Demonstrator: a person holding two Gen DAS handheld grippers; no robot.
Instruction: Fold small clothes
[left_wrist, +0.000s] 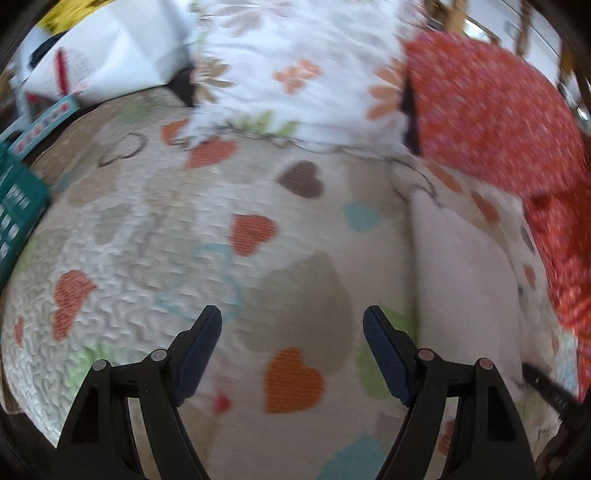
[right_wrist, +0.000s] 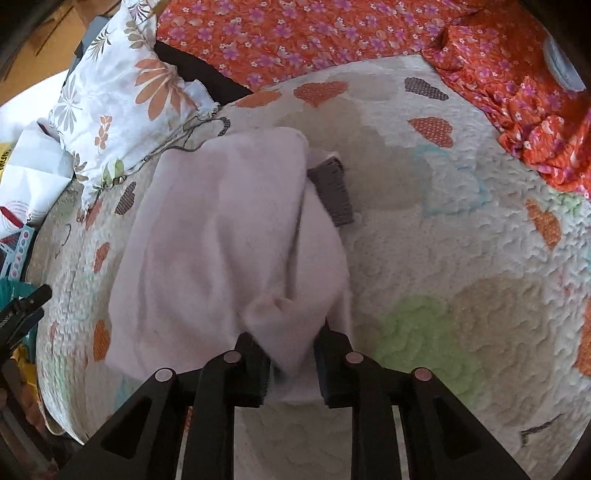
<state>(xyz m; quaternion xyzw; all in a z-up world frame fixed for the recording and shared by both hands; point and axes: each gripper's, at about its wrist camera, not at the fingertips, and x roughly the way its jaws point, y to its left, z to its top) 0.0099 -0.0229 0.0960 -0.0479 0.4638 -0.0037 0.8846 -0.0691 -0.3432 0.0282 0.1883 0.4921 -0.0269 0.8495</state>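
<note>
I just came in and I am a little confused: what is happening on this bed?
A person is folding a small pale pink garment on a heart-patterned quilt, holding a gripper in each hand. The right gripper has a bunched corner of the garment between its jaws. The left gripper is open and empty above the quilt, beside the garment. A floral pillow and an orange flowered cloth lie behind.

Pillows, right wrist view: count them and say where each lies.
1. The flowered pillow lies at the upper left, its corner on the heart-patterned quilt, beside the pale garment and below the red floral cloth. Others may lie beyond the frame.
</note>
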